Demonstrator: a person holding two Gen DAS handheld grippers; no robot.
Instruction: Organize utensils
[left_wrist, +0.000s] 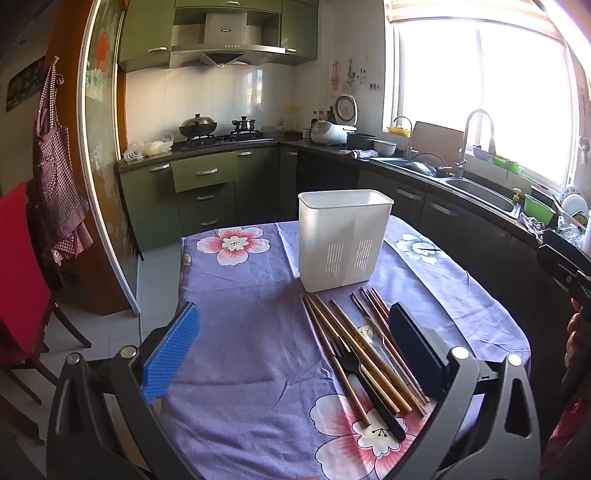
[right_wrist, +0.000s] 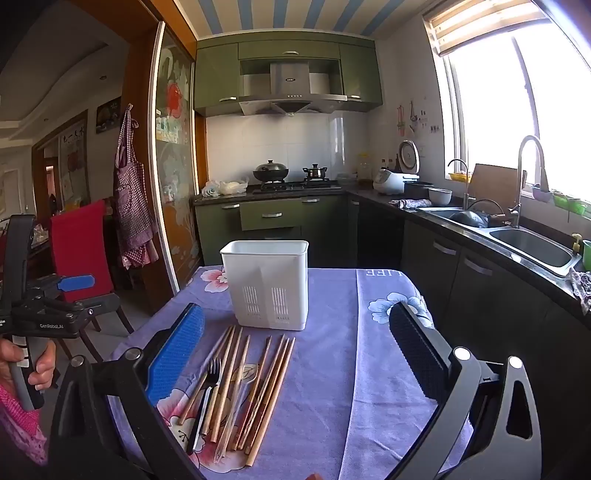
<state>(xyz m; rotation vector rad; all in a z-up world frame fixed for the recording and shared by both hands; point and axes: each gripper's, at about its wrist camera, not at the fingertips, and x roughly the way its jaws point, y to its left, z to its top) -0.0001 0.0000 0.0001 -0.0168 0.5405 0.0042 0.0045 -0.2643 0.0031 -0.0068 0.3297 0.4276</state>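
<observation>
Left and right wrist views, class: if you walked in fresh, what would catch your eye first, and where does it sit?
First, the white utensil holder standing upright on the purple floral tablecloth, empty as far as can be seen. Just in front of it lies a loose bundle of wooden chopsticks with a black fork among them. Both the left gripper and right gripper hover open above the table, holding nothing.

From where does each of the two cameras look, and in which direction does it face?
Left wrist: on the left gripper, open above the table's near left, facing the white holder and stove; the right gripper shows at the right edge.
Right wrist: on the right gripper, open, facing likewise; a hand holds the left one.
Shared: holder, chopsticks, black fork, purple tablecloth.
</observation>
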